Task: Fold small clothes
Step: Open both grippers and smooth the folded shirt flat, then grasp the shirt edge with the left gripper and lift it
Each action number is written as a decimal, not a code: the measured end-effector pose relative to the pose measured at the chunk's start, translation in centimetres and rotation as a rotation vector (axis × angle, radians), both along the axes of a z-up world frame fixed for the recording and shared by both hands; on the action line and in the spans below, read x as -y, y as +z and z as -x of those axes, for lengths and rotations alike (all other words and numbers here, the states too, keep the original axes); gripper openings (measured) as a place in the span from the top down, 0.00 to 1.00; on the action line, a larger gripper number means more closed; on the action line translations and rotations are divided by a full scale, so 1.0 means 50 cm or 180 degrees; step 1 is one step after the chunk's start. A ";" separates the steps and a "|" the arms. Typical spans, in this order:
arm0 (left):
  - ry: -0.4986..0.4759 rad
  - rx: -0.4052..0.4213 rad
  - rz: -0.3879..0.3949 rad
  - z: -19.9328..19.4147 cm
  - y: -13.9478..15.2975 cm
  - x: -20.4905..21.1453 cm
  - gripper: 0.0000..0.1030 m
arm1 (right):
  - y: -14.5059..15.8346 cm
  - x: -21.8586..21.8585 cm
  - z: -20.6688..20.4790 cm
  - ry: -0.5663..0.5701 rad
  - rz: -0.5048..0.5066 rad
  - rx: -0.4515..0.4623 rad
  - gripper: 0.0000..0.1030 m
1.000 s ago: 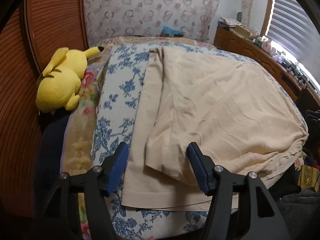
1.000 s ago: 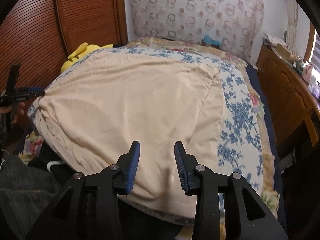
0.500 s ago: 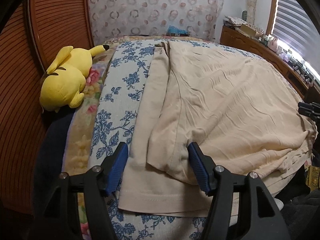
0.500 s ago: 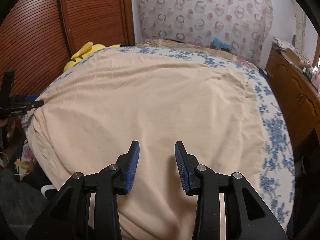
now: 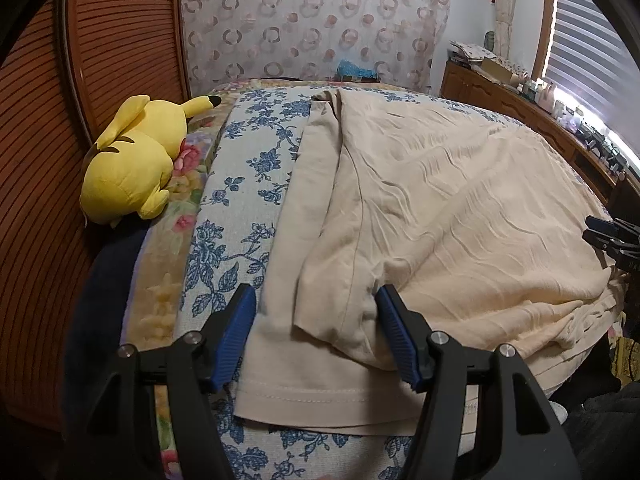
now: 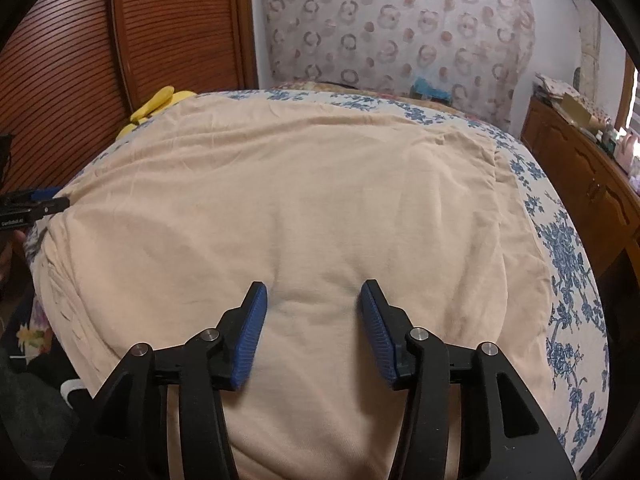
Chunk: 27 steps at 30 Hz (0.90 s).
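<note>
Both sets of jaws wide open, gripping nothing. Left gripper [image 5: 316, 330] straddling folded flap of beige shirt [image 5: 440, 208]; right gripper [image 6: 314, 330] over mid-body.

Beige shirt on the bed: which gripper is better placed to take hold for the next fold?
Left, probably. The left gripper is open and straddles the folded-over sleeve flap and hem edge of the beige shirt. The right gripper, also open, faces only flat mid-cloth with no edge between its fingers.
</note>
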<state>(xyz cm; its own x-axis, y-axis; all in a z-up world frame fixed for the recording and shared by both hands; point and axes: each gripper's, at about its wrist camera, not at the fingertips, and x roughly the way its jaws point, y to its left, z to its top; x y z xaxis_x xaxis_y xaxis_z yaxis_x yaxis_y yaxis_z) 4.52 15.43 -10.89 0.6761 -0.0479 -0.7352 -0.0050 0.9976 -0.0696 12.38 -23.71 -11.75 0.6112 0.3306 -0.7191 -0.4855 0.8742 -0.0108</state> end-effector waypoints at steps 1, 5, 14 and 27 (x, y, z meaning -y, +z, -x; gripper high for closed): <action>0.0006 -0.0009 -0.0001 -0.001 0.001 0.000 0.39 | 0.000 0.000 0.001 -0.0007 -0.0003 0.0012 0.52; -0.0016 -0.0032 0.0015 -0.001 0.004 0.003 0.39 | -0.003 0.002 0.004 -0.0042 -0.0034 0.0078 0.52; 0.0058 0.0022 0.0390 0.009 0.007 -0.022 0.39 | -0.005 0.006 0.010 -0.0037 -0.0056 0.0119 0.52; -0.0011 0.0062 0.0436 0.017 0.008 -0.018 0.66 | -0.006 0.007 0.009 -0.0030 -0.0066 0.0148 0.51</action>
<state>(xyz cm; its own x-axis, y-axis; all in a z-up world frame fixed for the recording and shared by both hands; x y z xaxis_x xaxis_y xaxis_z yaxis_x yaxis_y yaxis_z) 3.67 16.32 -10.51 0.6899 -0.1492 -0.7084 0.0012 0.9787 -0.2051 11.91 -24.04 -12.04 0.6470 0.3393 -0.6828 -0.4767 0.8789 -0.0150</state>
